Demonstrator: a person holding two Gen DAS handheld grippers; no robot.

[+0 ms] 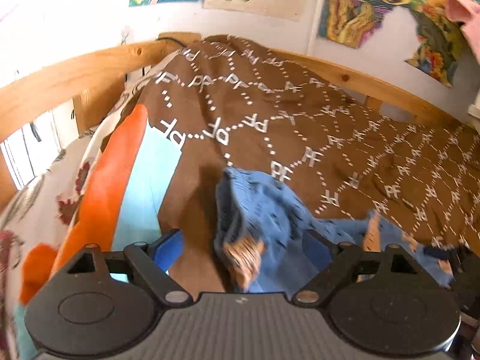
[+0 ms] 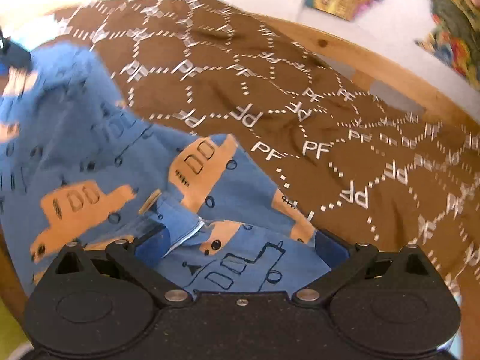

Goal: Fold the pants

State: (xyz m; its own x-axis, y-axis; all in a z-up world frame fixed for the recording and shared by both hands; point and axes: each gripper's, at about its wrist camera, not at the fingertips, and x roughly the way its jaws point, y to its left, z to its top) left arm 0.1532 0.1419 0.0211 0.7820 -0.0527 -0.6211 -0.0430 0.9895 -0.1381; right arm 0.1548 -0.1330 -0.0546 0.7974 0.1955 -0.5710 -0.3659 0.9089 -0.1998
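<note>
Blue pants [image 2: 90, 138] printed with tan cars lie crumpled on a brown bedspread [image 2: 240, 75] patterned with white letters. In the right wrist view my right gripper [image 2: 240, 243] stands open just over the pants near a zipper, and its blue pads [image 2: 153, 240] are wide apart with fabric spread below them. In the left wrist view my left gripper [image 1: 243, 249] is open too. A bunched end of the pants [image 1: 270, 210] rises between its fingers, clear of the left pad [image 1: 168, 249]. The picture is blurred.
A wooden bed frame [image 1: 75, 72] runs along the far side of the brown bedspread [image 1: 300, 114]. At the left lie an orange cloth [image 1: 111, 174], a light blue sheet [image 1: 150, 180] and floral fabric [image 1: 45, 186]. Colourful posters [image 1: 360, 6] hang on the white wall.
</note>
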